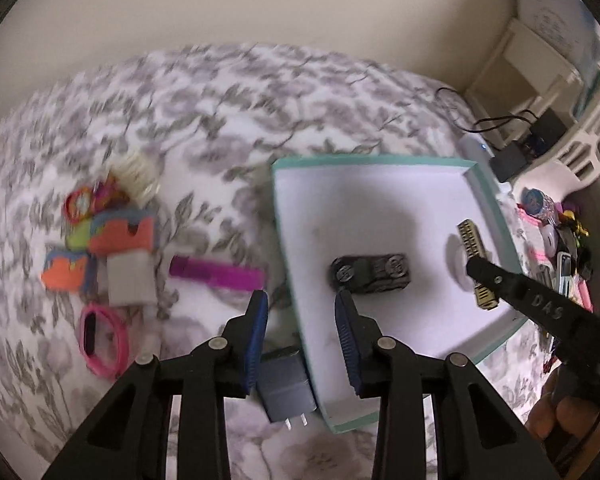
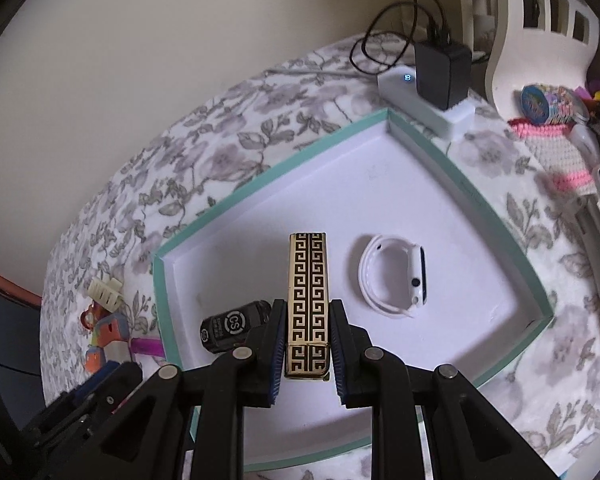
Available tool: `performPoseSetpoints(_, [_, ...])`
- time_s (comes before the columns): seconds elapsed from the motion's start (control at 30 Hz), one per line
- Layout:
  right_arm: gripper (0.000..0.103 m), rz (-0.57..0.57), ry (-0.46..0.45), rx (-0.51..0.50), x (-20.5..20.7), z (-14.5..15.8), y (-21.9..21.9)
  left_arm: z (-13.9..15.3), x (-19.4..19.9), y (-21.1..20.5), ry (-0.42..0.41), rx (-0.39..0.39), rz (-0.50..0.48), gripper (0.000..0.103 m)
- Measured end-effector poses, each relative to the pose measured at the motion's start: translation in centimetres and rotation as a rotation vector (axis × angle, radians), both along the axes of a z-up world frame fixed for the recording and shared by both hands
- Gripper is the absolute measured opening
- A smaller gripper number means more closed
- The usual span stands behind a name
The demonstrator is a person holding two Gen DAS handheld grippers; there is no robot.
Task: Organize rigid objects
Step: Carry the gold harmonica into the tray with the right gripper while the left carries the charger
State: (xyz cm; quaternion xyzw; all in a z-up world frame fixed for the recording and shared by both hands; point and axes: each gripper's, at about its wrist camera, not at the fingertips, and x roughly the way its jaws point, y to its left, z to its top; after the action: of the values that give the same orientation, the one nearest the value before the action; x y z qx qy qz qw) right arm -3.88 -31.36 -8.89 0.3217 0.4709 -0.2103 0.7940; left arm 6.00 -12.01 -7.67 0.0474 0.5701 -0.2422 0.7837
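Observation:
A shallow white box with a teal rim (image 1: 284, 216) (image 2: 260, 176) lies on a floral bedspread. My right gripper (image 2: 304, 344) is shut on a gold bar with a black key pattern (image 2: 307, 300) and holds it over the box; the bar also shows in the left wrist view (image 1: 474, 256). A white smartwatch (image 2: 392, 276) and a black cylinder (image 2: 232, 326) (image 1: 370, 274) lie in the box. My left gripper (image 1: 302, 316) is open and empty over the box's near-left rim. A grey wall plug (image 1: 286, 388) lies just below it.
Left of the box lie a magenta bar (image 1: 216, 274), orange and blue blocks (image 1: 120, 236), a white cube (image 1: 130, 278), a pink band (image 1: 102, 340) and a cream clip (image 1: 134, 172). A white power strip with a black adapter (image 2: 440, 76) sits behind the box. Clutter (image 1: 556, 240) fills the right.

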Motion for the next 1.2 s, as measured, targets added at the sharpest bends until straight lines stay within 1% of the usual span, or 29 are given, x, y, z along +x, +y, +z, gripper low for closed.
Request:
performPoseSetpoints(0.07, [0.022, 0.006, 0.005, -0.001, 0.0, -0.1, 0.1, -0.4, 0.3, 1.0, 0.027, -0.003, 0.026, 0.036])
performPoseSetpoints(0.2, [0.022, 0.021, 0.018, -0.001, 0.1, -0.2, 0.5, -1.4, 0.2, 1.9, 0.053, 0.028, 0.046, 0.038])
performPoseSetpoints(0.5, [0.022, 0.034, 0.038, 0.000, 0.0, -0.4, 0.6, -4.0, 0.3, 1.6, 0.117, 0.058, 0.053, 0.038])
performPoseSetpoints(0.53, [0.022, 0.035, 0.037, -0.002, 0.0, -0.4, 0.6, -4.3, 0.4, 1.5, 0.122, 0.061, 0.058, 0.039])
performPoseSetpoints(0.6, [0.022, 0.040, 0.038, -0.005, 0.1, -0.4, 0.7, -4.6, 0.7, 1.5, 0.123, 0.038, 0.070, 0.041])
performPoseSetpoints(0.73, [0.022, 0.050, 0.039, -0.008, 0.3, -0.3, 0.8, -5.2, 0.8, 1.5, 0.136, 0.047, 0.067, 0.042])
performPoseSetpoints(0.77, [0.022, 0.050, 0.039, -0.008, 0.3, -0.3, 0.8, -5.4, 0.7, 1.5, 0.144, 0.055, 0.063, 0.044])
performPoseSetpoints(0.9, [0.022, 0.053, 0.039, -0.005, 0.3, -0.4, 0.8, -5.8, 0.2, 1.2, 0.152, 0.108, 0.023, 0.048])
performPoseSetpoints(0.93, [0.022, 0.055, 0.039, -0.005, 0.3, -0.4, 0.8, -5.8, 0.0, 1.0, 0.131, 0.150, 0.010, 0.049])
performPoseSetpoints(1.0, [0.022, 0.057, 0.040, -0.005, 0.2, -0.4, 0.9, -5.6, -0.6, 0.6, 0.058, 0.269, -0.022, 0.050])
performPoseSetpoints(1.03, [0.022, 0.058, 0.040, -0.002, 0.2, -0.4, 0.9, -5.6, -0.7, 0.7, 0.037, 0.303, -0.032, 0.050])
performPoseSetpoints(1.07, [0.022, 0.059, 0.040, -0.001, 0.2, -0.4, 0.9, -5.5, -0.6, 0.9, 0.045, 0.295, -0.024, 0.050])
performPoseSetpoints(1.1, [0.022, 0.060, 0.041, 0.000, 0.2, -0.5, 0.9, -5.4, -0.4, 1.4, 0.067, 0.262, -0.008, 0.050])
performPoseSetpoints(1.13, [0.022, 0.062, 0.041, 0.001, 0.2, -0.5, 0.9, -5.1, -0.2, 2.1, 0.104, 0.199, 0.017, 0.050])
performPoseSetpoints(1.2, [0.022, 0.066, 0.042, 0.001, 0.2, -0.5, 1.0, -4.5, -0.1, 3.0, 0.135, 0.114, 0.040, 0.050])
